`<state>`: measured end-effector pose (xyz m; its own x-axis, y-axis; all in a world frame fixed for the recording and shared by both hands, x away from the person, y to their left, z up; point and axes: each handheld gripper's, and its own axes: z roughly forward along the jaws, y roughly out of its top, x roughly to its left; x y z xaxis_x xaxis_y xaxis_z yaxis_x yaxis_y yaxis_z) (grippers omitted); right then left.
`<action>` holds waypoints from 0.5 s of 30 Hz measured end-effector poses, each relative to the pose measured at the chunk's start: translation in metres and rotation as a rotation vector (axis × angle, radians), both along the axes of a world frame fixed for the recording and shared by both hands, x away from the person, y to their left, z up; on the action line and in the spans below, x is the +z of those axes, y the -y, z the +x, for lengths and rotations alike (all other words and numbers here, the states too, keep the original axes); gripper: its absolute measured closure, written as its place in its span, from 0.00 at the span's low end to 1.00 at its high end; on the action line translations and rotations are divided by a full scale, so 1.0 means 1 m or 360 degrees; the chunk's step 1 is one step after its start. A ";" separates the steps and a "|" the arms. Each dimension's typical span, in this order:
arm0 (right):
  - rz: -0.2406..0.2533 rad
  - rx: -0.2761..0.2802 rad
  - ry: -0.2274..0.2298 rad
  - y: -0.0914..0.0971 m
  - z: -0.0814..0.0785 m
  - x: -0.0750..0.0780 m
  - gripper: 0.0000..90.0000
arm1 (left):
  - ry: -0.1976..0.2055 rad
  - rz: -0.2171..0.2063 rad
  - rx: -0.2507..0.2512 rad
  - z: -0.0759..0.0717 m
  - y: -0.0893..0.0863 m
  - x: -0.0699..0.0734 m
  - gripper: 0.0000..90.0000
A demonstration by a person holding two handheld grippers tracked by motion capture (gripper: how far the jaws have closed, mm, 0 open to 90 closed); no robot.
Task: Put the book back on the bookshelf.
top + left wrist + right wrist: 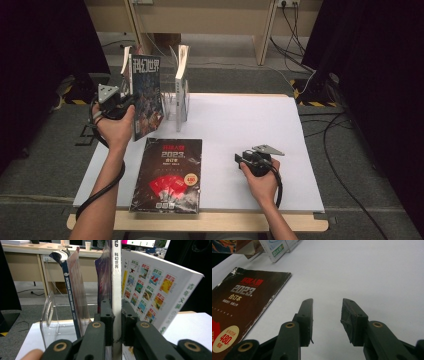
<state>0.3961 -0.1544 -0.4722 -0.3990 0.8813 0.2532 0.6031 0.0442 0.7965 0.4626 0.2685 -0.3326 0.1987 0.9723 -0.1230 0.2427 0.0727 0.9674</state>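
On the white surface [240, 130], a dark book [170, 175] lies near left. At far left, the left claw [116, 322] grips an upright magazine [146, 95] by its spine, likely slotting it into the clear rack [172, 102] next. The right claw [327, 322] rests wide, empty.

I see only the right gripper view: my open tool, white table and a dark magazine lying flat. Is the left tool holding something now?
Observer: Yes. The left tool is shut on the white spine of a magazine, which it holds upright.
Operator: Where is that magazine compared with the rack?
Observer: In the high view it stands just left of the clear rack. I cannot tell if they touch.
Operator: Is the rack empty?
Observer: No, one book already stands upright in it.
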 end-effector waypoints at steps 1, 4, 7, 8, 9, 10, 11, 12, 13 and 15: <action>0.0004 0.0000 -0.0002 0.000 0.000 0.000 0.69 | -0.0003 0.0008 0.0002 0.002 0.000 0.000 0.92; 0.0010 0.0000 -0.0010 0.001 0.001 -0.001 0.69 | -0.0002 0.0011 0.0011 0.008 0.000 0.001 0.92; 0.0011 0.0000 -0.0009 0.001 0.001 -0.001 0.69 | 0.0006 0.0009 0.0025 0.013 0.001 0.002 0.92; 0.0006 0.0004 0.0002 0.002 0.002 -0.002 0.69 | 0.0009 0.0010 0.0031 0.015 0.001 0.002 0.92; 0.0009 0.0005 -0.0004 0.002 0.001 -0.001 0.69 | 0.0015 0.0012 0.0036 0.018 0.002 0.003 0.92; 0.0009 0.0006 -0.0005 0.002 0.001 -0.002 0.69 | 0.0018 0.0019 0.0044 0.020 0.002 0.003 0.92; 0.0004 0.0006 -0.0002 0.002 0.001 -0.002 0.69 | 0.0022 0.0022 0.0050 0.022 0.002 0.003 0.92; 0.0004 0.0006 -0.0002 0.002 0.001 -0.002 0.69 | 0.0024 0.0028 0.0060 0.024 0.003 0.003 0.92; 0.0006 0.0006 -0.0004 0.002 0.001 -0.002 0.69 | 0.0024 0.0033 0.0068 0.026 0.003 0.003 0.92; 0.0009 0.0004 -0.0007 0.001 0.001 -0.002 0.69 | 0.0027 0.0036 0.0078 0.030 0.004 0.002 0.92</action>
